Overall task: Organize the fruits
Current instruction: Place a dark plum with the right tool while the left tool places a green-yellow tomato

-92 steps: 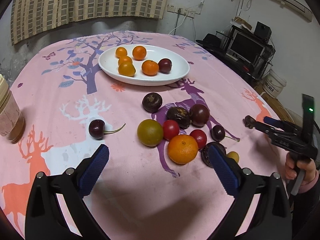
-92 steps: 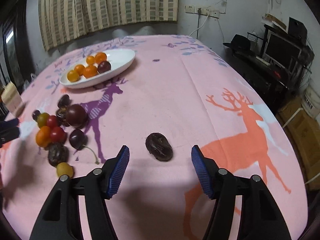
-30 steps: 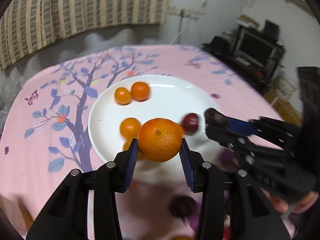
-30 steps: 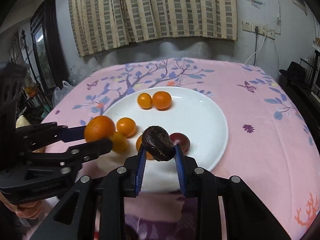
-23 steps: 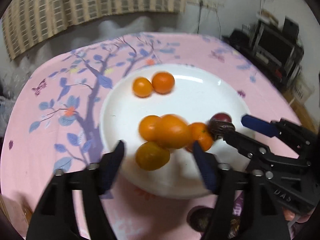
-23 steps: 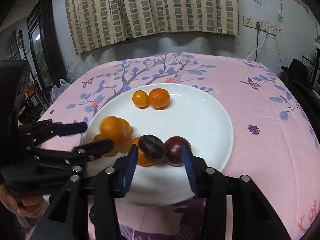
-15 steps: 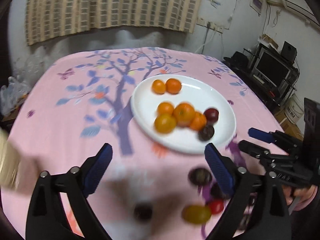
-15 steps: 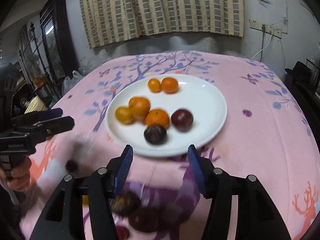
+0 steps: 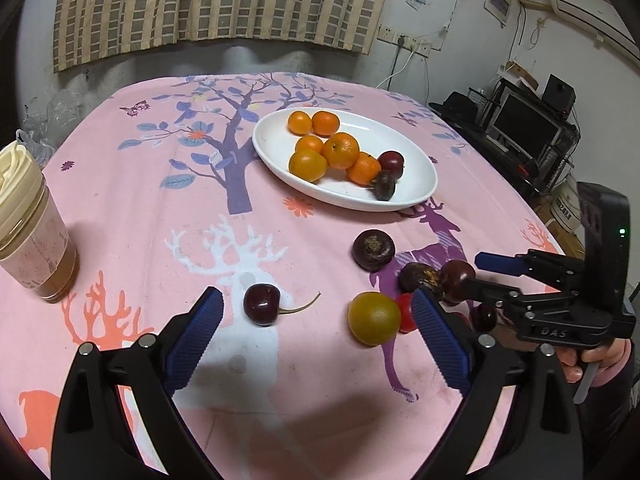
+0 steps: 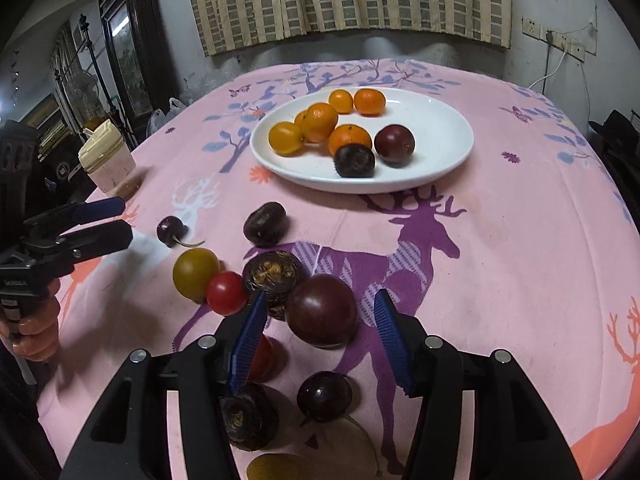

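Pink cloth with deer and trees covers the big table [image 9: 120,184], and a striped curtain hangs on the wall behind it. Next biggest is the white plate [image 10: 440,136] at the far side; it holds small oranges [image 10: 318,120], a dark plum and one wrinkly dark fruit. A cup with a cream lid [image 9: 28,224] stands at the left edge, well away from the plate. Closer to the person lie the loose fruits that I think should go on the plate too. The right claw [image 10: 320,332] is wide open, with nothing in it, and the dark red plum [image 10: 322,310] sits right between its blue pads. To do this step well, I think the claw should slide a bit lower so the pads meet the plum at its fat middle, then close slowly so the smooth skin does not pop out. A wrinkly passion fruit [image 10: 274,276] touches the plum on the left, and the left pad is close to it, so the claw should take care not to push it. The left claw [image 9: 316,332] is also wide open and empty. It hangs just above the table with a yellow-green fruit [image 9: 374,318] and a cherry [image 9: 262,304] with a stem between its pads. It should pick one, I think the cherry, and squeeze it very softly.
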Tool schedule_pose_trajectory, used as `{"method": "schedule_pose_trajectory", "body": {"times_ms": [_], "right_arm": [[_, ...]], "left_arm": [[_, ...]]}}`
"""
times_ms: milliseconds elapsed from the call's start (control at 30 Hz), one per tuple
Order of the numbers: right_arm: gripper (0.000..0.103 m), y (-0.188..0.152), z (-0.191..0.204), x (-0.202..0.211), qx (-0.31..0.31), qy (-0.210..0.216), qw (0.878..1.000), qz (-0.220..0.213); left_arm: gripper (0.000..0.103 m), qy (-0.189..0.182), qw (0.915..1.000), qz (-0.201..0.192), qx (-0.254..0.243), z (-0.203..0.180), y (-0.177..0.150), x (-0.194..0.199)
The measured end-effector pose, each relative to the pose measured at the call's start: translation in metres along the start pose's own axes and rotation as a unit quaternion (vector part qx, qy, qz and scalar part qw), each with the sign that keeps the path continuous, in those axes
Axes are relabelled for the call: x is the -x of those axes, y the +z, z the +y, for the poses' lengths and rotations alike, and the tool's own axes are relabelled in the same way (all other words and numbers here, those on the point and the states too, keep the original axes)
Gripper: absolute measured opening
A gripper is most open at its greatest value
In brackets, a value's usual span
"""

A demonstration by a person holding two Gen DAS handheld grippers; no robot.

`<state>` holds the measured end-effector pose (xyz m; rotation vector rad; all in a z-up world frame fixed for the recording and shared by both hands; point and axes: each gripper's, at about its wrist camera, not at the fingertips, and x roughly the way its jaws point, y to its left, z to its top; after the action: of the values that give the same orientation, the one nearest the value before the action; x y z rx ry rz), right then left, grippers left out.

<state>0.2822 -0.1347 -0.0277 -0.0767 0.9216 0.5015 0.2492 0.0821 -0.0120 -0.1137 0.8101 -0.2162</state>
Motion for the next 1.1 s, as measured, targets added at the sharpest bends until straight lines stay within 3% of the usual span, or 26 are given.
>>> {"method": "schedule_pose_trajectory", "body": {"times_ms": [467,633,800,900,1100], "right_arm": [[0.041,-0.005,0.000,-0.017,0.011,-0.003,1.000,0.026],[0.041,0.001,-0.015,-0.001,-0.046,0.057,0.997,0.001],[0.041,0.005,-0.019,0.009,-0.058,0.053,0.997,-0.013],[0.041,0.006,-0.019,0.011,-0.062,0.053,0.997,-0.014],[0.041,0.006,-0.016,0.015,-0.057,0.052,0.997,-0.019]], "left_arm": [[0.093,-0.010,0.9997,0.014,-0.016,-0.006,-0.003,-0.006],[0.092,-0.029,0.9979,0.027,-0.051,-0.020,-0.009,-0.013],[0.062,-0.026,0.9929,0.045,-0.107,-0.041,-0.019,-0.030],[0.054,-0.017,0.9921,0.054,-0.112,-0.042,-0.022,-0.038],[0.053,-0.033,0.9927,0.060,-0.099,-0.040,-0.020,-0.048]]}}
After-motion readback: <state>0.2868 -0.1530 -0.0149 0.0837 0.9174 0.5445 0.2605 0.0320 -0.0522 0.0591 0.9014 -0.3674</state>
